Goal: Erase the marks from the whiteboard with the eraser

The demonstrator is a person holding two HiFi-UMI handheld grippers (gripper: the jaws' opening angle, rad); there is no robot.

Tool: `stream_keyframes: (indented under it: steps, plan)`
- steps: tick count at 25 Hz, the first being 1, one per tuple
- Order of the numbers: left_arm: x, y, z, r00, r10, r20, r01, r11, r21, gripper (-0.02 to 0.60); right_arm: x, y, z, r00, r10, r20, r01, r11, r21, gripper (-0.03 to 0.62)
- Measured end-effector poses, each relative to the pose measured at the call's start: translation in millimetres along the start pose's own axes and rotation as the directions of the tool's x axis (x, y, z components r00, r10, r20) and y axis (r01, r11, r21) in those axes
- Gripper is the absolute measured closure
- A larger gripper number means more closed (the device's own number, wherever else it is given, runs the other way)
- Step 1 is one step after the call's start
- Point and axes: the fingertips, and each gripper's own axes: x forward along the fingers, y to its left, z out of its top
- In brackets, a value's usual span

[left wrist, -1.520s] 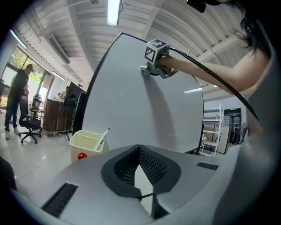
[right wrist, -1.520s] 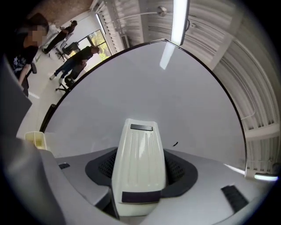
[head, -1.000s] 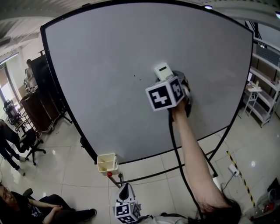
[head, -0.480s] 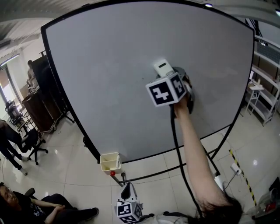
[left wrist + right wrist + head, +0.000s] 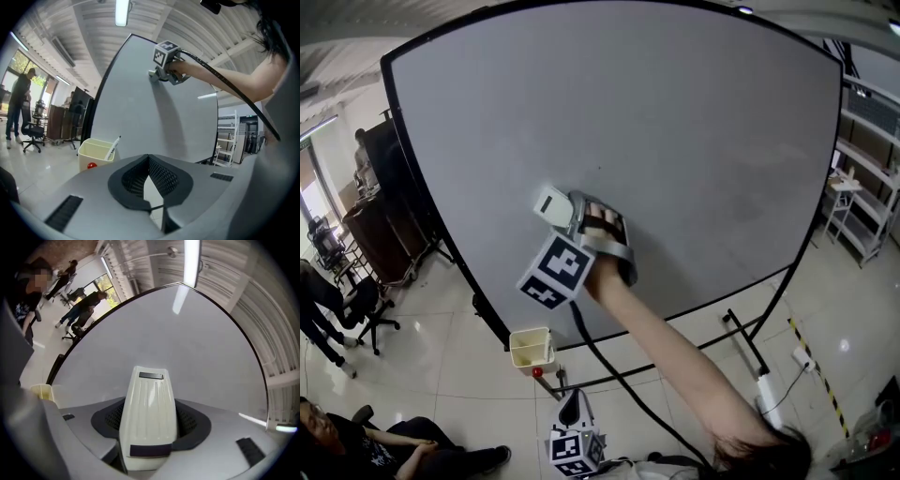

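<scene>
The right gripper (image 5: 570,223) squeezes the white eraser (image 5: 149,418) against the whiteboard (image 5: 675,112), low on its left part. If the eraser tips, it could slip out or miss spots (any marks look tiny). The left gripper (image 5: 149,187) hangs closed and empty.

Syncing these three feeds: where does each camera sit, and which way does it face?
Head view: on the person's head, facing forward and down at the whiteboard; shows the right arm, right gripper and left gripper.
Left gripper view: on the left gripper, held low, looking up at the whiteboard; jaws together, empty.
Right gripper view: on the right gripper, facing the whiteboard; jaws shut on the eraser.
Shared: head and left gripper views both show the right gripper and cup.
</scene>
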Motion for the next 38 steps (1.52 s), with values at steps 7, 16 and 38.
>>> stream_keyframes:
  steps: [7,16,38]
  plan:
    - [-5.2,9.1,-5.7,1.000,0.021,-0.014,-0.021,1.000,0.004,0.594,-7.4,-158.8,-99.4,0.983,-0.147,-0.115,0.177,0.925,0.337,0.310]
    - [-7.3,23.6,-6.5,0.998,0.052,-0.024,-0.052,0.999,0.001,0.594,-1.8,-96.0,-72.8,0.991,-0.098,-0.094,0.124,0.937,0.327,0.312]
    - [-11.1,39.5,-4.2,0.995,0.101,-0.019,-0.101,0.995,-0.015,0.594,4.6,-26.3,-118.7,0.984,0.015,-0.177,0.040,0.953,0.300,0.316]
